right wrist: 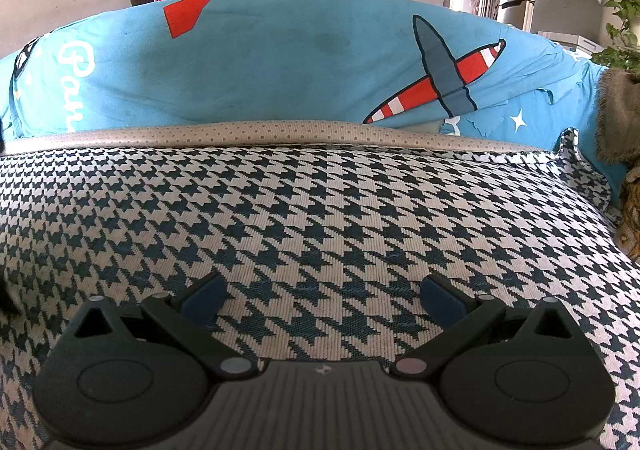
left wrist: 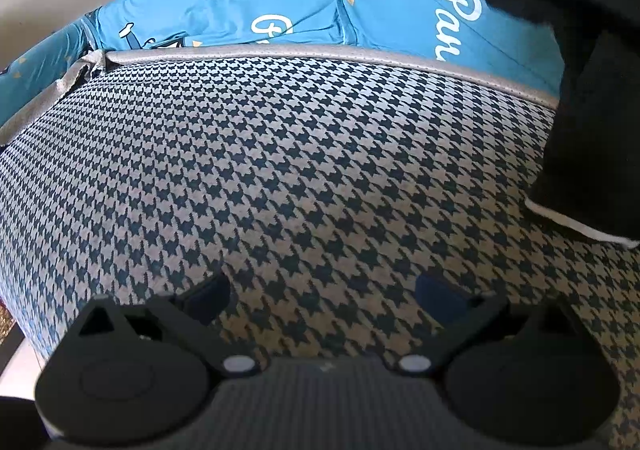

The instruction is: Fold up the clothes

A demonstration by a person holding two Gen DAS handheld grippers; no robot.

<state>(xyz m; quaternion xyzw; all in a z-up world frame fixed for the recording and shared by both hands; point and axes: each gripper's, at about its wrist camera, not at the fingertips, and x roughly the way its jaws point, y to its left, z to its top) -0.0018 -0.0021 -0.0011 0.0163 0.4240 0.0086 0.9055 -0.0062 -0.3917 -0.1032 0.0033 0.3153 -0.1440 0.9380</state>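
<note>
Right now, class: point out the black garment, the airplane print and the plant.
Black garment (left wrist: 592, 154): left wrist view, lower fold.
Airplane print (right wrist: 444, 78): right wrist view, fuselage middle.
Plant (right wrist: 622, 34): right wrist view, leaves.

We see the left gripper (left wrist: 322, 296) and right gripper (right wrist: 322, 296) alike: matte black ribbed bodies, round pivot housings, pale rivets, angled black links, dark blue pads (right wrist: 442, 300).
</note>
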